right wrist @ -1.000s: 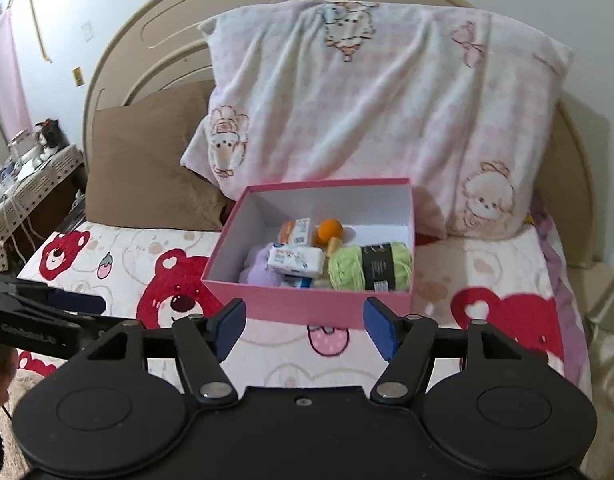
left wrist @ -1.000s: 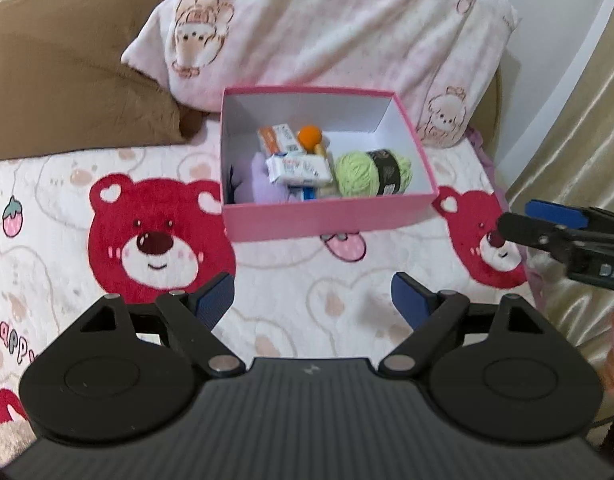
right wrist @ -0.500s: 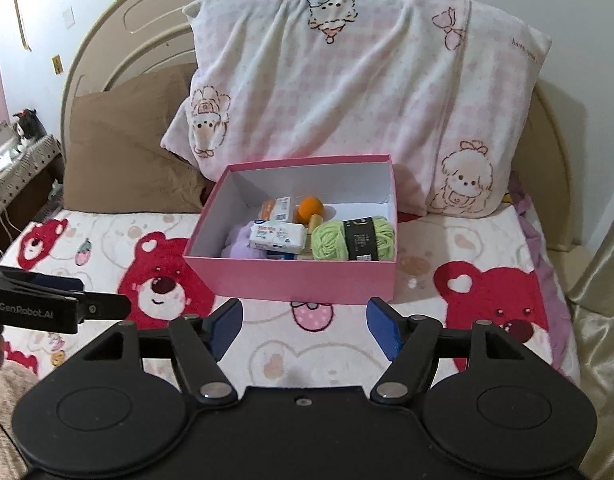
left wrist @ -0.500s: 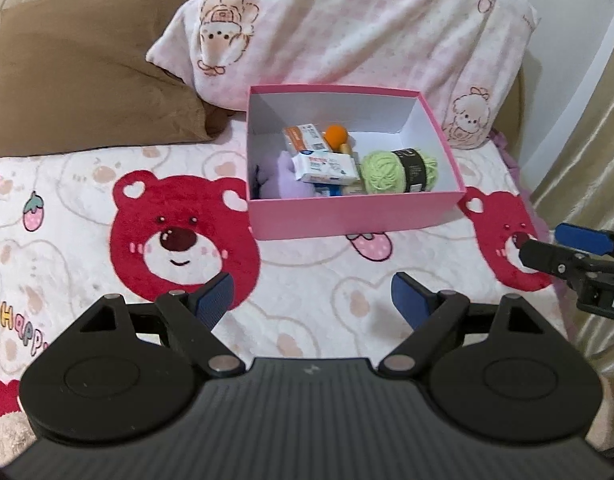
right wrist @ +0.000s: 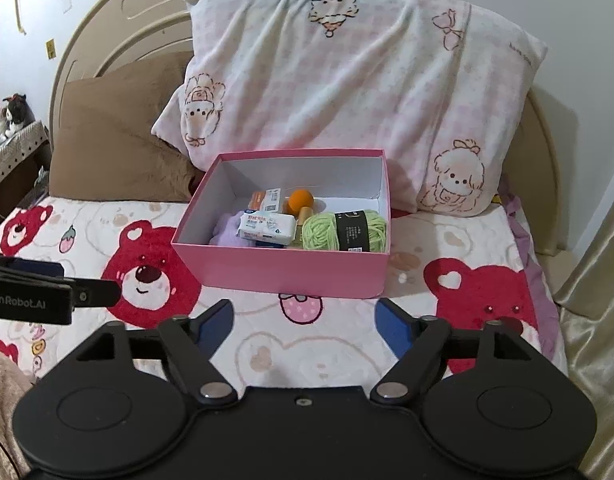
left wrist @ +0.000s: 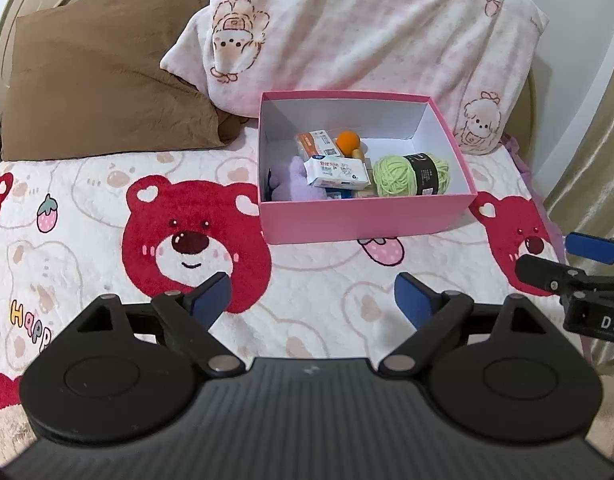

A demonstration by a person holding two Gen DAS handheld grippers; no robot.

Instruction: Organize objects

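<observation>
A pink open box (left wrist: 367, 220) (right wrist: 283, 270) stands on the bed in front of the pillows. It holds a green yarn ball (left wrist: 413, 174) (right wrist: 345, 230), a white tissue pack (left wrist: 337, 172) (right wrist: 267, 228), an orange ball (left wrist: 348, 141) (right wrist: 301, 200), an orange-and-white packet (left wrist: 317, 142) and a purple soft item (left wrist: 295, 182). My left gripper (left wrist: 311, 300) is open and empty, well short of the box. My right gripper (right wrist: 303, 324) is open and empty, also short of the box. Each shows at the edge of the other's view.
The bed has a white blanket with red bears (left wrist: 191, 240) (right wrist: 475, 292). A brown pillow (left wrist: 99, 68) and a pink checked pillow (right wrist: 347, 92) lean on the headboard behind the box. A gold curtain (right wrist: 595, 280) hangs at the right. A bedside shelf (right wrist: 11, 140) stands far left.
Both grippers have drawn back from the box and shifted; the box now sits farther away in both views. Both stay open and empty. Box contents have not moved.
</observation>
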